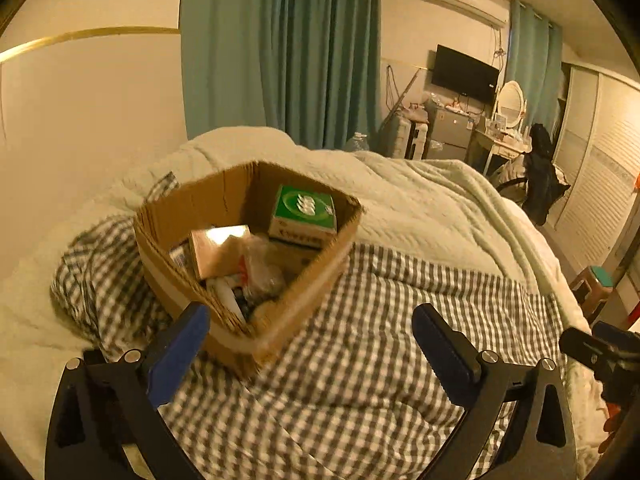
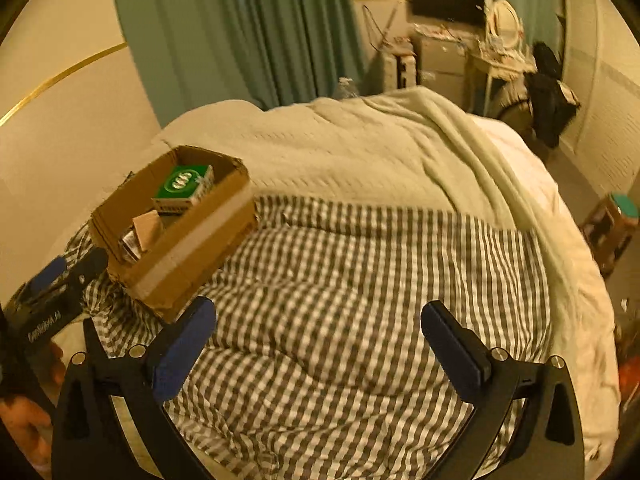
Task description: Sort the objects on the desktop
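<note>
An open cardboard box [image 1: 312,288] [image 2: 200,236] sits on a checked blanket [image 1: 380,360] [image 2: 340,300] on a bed. Inside it lie a green and white carton [image 1: 304,210] [image 2: 185,188], a pinkish carton [image 1: 218,250], a clear plastic bag [image 1: 260,272] and other small items. My left gripper [image 1: 310,330] stands open just in front of the box's near corner, nothing between its blue pads. My right gripper [image 2: 318,324] is open over the bare blanket, to the right of the box. The left gripper [image 2: 60,276] also shows at the left edge of the right wrist view.
A pale quilt [image 1: 420,200] [image 2: 360,152] covers the far part of the bed. Teal curtains [image 1: 280,48] hang behind. A dressing table [image 1: 504,140], a wall television [image 1: 464,74] and a small stool [image 1: 596,284] stand on the right. A hand [image 2: 24,420] shows at lower left.
</note>
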Tool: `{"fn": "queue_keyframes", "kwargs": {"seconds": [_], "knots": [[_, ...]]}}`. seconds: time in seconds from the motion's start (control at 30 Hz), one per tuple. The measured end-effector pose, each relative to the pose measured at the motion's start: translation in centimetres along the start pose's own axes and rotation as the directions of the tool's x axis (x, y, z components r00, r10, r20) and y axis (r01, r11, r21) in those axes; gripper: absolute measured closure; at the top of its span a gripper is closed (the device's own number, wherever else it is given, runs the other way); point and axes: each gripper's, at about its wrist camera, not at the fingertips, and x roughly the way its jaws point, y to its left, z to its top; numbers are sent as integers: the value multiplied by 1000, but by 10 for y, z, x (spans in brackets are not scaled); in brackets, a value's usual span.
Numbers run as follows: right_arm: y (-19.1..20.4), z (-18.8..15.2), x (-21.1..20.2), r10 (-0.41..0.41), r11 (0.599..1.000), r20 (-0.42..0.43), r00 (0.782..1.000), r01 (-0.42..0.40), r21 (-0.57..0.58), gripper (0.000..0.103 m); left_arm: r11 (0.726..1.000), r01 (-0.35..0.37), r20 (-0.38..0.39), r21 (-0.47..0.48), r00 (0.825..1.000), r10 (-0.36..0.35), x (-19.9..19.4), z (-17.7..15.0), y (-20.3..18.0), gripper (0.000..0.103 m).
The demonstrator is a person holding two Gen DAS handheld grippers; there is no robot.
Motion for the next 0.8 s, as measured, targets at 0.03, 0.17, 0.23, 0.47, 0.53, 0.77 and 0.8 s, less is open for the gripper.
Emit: {"fn": "queue_keyframes", "kwargs": {"seconds": [0.03,0.17,0.23,0.47,0.53,0.77,0.8], "knots": [[-3,-2,1,-1,1000,5,1000,1,4,0,1000,5,-8,5,1000,-5,2,-4,-4,0],[-9,-6,2,-8,1000,52,999,8,4,1,998,-33,-34,59,999,35,11,-15,-20,0],[-9,-5,9,0,1000,49,999,0,-3,1,998,-41,-43,52,998,43,15,-16,-21,0],[-20,-11,25,-6,1000,17,1000,6,11,1,997,-77,-75,28,994,78,28,-19,-22,0],[-25,-14,28,-8,1000,2,1000,8,19,0,997,-68,-69,27,995,69,27,-19,-22,0],[-24,-21,27,-13,1000,-14,1000,13,4,0,997,-38,-17,64,999,39,16,-21,-30,0],[-24,-22,26,-15,1000,-17,1000,15,3,1,996,-43,-17,72,999,45,15,-21,-32,0]]}}
